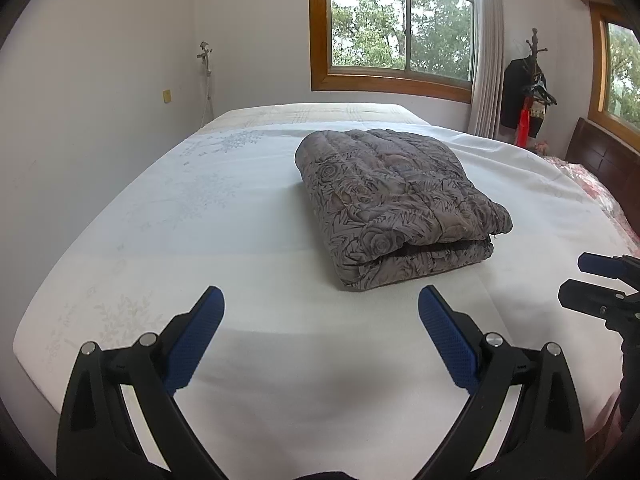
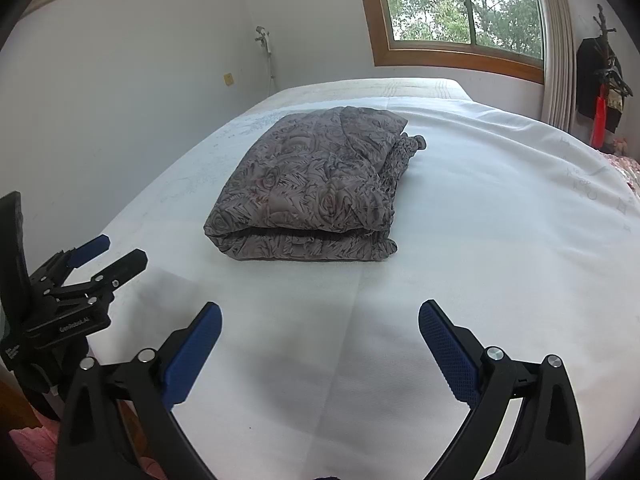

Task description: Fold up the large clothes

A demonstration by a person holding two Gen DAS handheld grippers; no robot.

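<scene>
A grey quilted garment with a rose print [image 1: 396, 204] [image 2: 312, 188] lies folded in a thick rectangle on the white bed sheet [image 1: 224, 216] [image 2: 500, 216]. Its folded edge faces me. My left gripper [image 1: 320, 300] hovers open over the sheet, short of the bundle, with nothing between its blue pads [image 1: 196, 340]. My right gripper [image 2: 320, 312] is open too and holds nothing, also a little short of the garment. Each gripper shows in the other's view: the right gripper [image 1: 592, 284] at the right edge, the left gripper [image 2: 108, 256] at the left edge.
The bed fills most of both views, with white walls behind and to the left. A wood-framed window [image 1: 400, 28] [image 2: 460, 8] and curtain [image 1: 486, 52] stand at the back. A coat stand with dark clothes [image 1: 528, 88] and a dark headboard [image 1: 604, 160] are at the right.
</scene>
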